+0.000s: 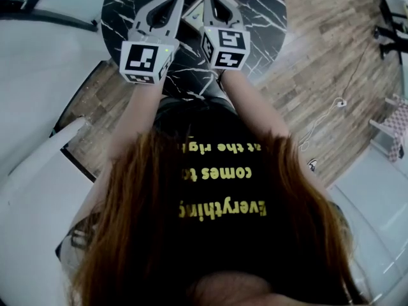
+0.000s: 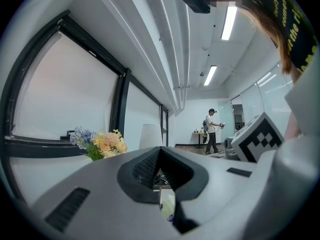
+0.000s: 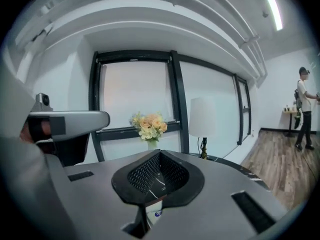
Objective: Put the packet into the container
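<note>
We held L gripper (image 2: 161, 149) & R gripper (image 3: 159, 153) close together over the dark marble worktop (image 1: 255, 11), both w/ fingers together; a pale packet (image 2: 167, 206) showed beneath.

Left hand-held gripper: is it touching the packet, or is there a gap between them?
Touching. The left gripper view shows the pale packet pinched between the closed jaws of the left hand-held gripper.

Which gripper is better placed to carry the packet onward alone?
The left gripper, probably: both seem shut on the packet, but more of it shows between its jaws than in the right gripper. No container is in view.
</note>
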### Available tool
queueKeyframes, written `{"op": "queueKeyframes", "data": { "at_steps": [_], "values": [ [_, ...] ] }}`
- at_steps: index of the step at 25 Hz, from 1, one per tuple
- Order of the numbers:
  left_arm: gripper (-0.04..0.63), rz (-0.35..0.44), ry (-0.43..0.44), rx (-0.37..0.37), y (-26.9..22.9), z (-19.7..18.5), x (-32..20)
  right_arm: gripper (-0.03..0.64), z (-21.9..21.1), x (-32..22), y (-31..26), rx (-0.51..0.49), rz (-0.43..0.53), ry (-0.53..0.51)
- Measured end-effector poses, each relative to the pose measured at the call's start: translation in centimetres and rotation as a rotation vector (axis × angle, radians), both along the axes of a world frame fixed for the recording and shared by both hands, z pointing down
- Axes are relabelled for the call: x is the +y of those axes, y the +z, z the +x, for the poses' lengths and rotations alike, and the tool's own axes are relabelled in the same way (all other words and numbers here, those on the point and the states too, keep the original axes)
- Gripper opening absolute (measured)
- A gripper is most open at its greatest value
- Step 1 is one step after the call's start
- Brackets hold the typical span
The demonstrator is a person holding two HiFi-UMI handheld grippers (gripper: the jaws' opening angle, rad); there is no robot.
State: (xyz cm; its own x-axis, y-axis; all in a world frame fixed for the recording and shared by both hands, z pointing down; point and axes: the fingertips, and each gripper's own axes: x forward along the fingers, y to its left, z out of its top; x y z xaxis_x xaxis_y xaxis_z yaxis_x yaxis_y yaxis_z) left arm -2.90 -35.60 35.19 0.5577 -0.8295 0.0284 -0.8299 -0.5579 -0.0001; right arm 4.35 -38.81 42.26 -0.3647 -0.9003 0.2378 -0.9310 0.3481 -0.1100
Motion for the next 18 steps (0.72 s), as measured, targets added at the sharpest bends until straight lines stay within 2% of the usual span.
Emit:
{"op": "queueKeyframes", "data": {
  "at_steps": [4, 9, 13, 18],
  "values": [
    [-0.002, 0.0, 0.002, -0.002, 0.0, 0.3, 0.2, 0.018, -0.3, 1.4, -2.1, 0.038, 0.116, -0.031],
    [-0.002, 0.013, 0.003, 0.003, -0.4, 0.5, 0.5, 0.017, -0.8, 2.8, -3.8, 0.062, 0.205, -0.077],
    [-0.002, 0.008, 0.005, 0.005, -0.3, 0.6, 0.7, 0.017, -1.0, 3.8, -4.6, -0.017, 0.228, -0.117],
    [-0.002, 0.059, 0.026, 0.055, -1.4, 0.8, 1.4, 0.017, -0.4, 4.9, -4.7, -0.014, 0.268, -0.141]
  ]
}}
